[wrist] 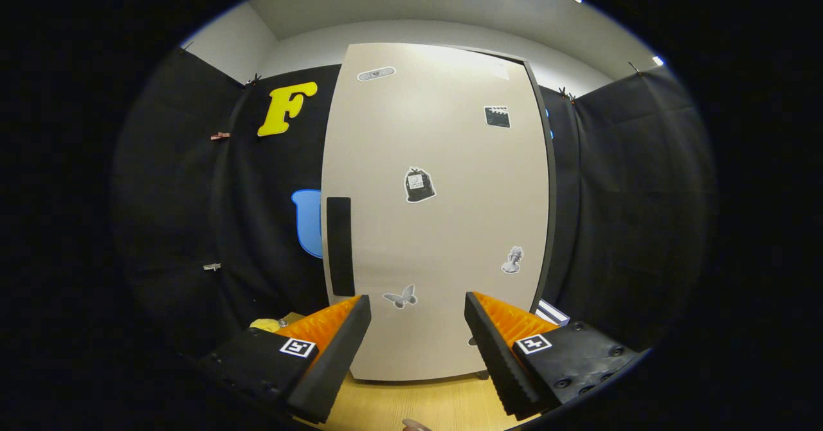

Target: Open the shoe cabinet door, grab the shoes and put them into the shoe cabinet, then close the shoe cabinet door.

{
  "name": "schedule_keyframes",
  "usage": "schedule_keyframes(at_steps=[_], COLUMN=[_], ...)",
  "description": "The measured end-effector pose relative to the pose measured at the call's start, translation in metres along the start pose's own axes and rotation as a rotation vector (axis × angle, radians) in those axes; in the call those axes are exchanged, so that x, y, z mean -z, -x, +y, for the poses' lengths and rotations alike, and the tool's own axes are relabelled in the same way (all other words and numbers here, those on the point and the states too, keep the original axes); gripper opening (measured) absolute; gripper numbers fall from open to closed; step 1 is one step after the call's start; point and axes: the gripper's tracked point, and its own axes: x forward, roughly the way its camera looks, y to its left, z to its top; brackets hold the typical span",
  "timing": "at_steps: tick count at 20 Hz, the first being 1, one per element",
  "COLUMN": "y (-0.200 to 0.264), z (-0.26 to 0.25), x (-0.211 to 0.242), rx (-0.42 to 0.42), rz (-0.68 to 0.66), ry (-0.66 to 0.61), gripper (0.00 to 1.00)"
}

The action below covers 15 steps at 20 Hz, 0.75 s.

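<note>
Left of the cabinet, black cloth [193, 225] hangs as the booth's wall, pinned with small clips [220, 136], and low down beside the left finger a small yellow thing [265, 323] peeks out; too little of it shows to say what it is. Next comes the shoe cabinet door [437, 225], a tall beige panel standing upright on the wooden floor [418, 405] and looking closed or nearly so, with a dark edge showing along its right side. A black vertical handle [340, 246] sits near the door's left edge, at mid height. Stickers dot the panel: an oval one [376, 74] at the upper left whose writing is too small to read, a dark bag-shaped one [419, 185] in the middle, a butterfly [400, 297] lower down, a clapperboard [497, 116] at the upper right and a bust [512, 260] at the lower right. No wording on any of them can be read. The gripper [418, 318] hangs in front of the door's lower part, its fingers spread wide with nothing between them. Each finger body carries a square black-and-white marker tag [298, 347]. Right of the door, a pale flat edge [553, 312] shows just above the right finger, and more black cloth hangs beyond.
</note>
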Motion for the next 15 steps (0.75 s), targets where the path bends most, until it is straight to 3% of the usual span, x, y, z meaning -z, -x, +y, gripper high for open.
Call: schedule_keyframes(at_steps=[15], y=[-0.0017], z=[0.0002], x=[0.0016], rx=[0.011], rz=[0.004], ry=[0.002], gripper=[0.97])
